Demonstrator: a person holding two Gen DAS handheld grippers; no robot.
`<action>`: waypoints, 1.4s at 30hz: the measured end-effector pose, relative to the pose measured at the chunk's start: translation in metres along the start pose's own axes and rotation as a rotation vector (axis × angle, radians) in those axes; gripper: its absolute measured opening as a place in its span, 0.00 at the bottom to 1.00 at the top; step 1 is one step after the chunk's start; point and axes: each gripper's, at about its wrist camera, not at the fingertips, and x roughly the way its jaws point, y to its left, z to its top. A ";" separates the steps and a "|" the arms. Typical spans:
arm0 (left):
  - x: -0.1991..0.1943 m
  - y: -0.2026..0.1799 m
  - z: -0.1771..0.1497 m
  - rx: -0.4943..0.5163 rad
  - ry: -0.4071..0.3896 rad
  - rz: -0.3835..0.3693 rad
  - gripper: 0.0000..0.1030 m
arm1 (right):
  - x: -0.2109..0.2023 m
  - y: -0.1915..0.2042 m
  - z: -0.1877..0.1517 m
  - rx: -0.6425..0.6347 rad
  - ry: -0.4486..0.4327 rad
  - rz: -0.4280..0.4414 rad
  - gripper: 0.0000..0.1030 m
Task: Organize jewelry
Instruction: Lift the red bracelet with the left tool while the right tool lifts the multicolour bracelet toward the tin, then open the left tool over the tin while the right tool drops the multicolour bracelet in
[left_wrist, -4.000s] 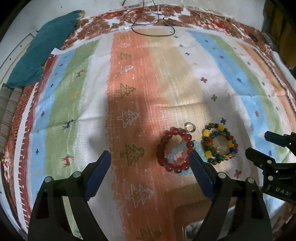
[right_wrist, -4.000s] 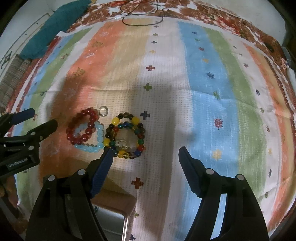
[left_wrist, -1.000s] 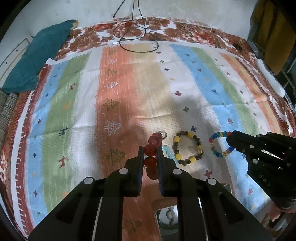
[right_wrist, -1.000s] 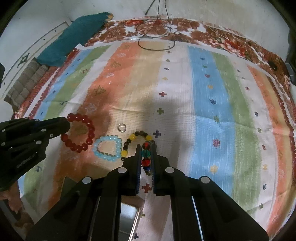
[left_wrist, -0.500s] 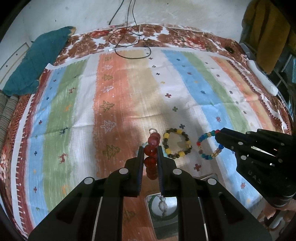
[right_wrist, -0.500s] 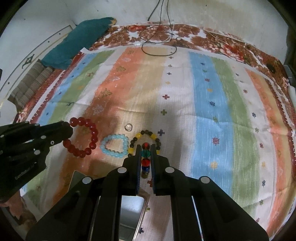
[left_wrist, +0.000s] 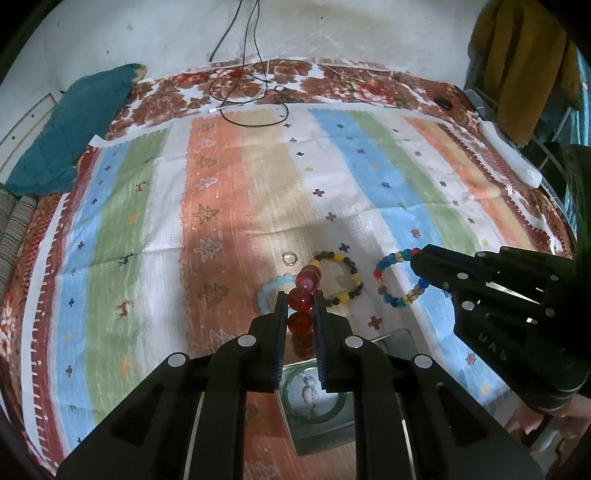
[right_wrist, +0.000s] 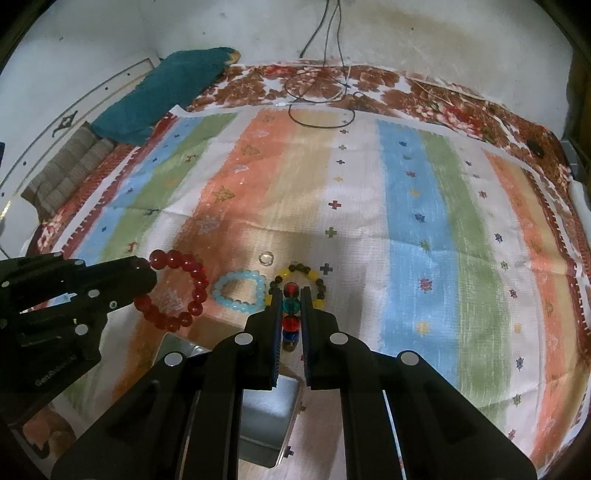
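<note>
Place: a home, a lived-in bedroom or sitting room.
Surface: striped cloth (left_wrist: 369, 177) with tree and reindeer motifs (over a floral spread).
Far left: teal pillow (left_wrist: 70, 129).
Far wall: stained plaster, cables (left_wrist: 251, 37) hanging down.
Far right: mustard garment (left_wrist: 524, 62).

Ring (right_wrist: 265, 257) behind bracelets (right_wrist: 240, 290) on cloth (right_wrist: 406, 229)

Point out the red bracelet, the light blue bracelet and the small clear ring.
red bracelet (right_wrist: 195, 280), right wrist view, a bead on its right side.
light blue bracelet (right_wrist: 236, 304), right wrist view, its near beads.
small clear ring (right_wrist: 265, 258), right wrist view, its band.
</note>
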 end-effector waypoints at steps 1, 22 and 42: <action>-0.002 -0.001 -0.001 0.001 -0.003 -0.001 0.13 | -0.001 0.000 0.000 -0.002 -0.001 0.002 0.10; -0.026 -0.008 -0.028 0.007 -0.038 -0.010 0.13 | -0.023 0.008 -0.024 -0.007 -0.021 0.014 0.10; -0.034 -0.010 -0.053 -0.002 -0.009 -0.004 0.20 | -0.028 0.015 -0.048 -0.003 0.021 0.003 0.15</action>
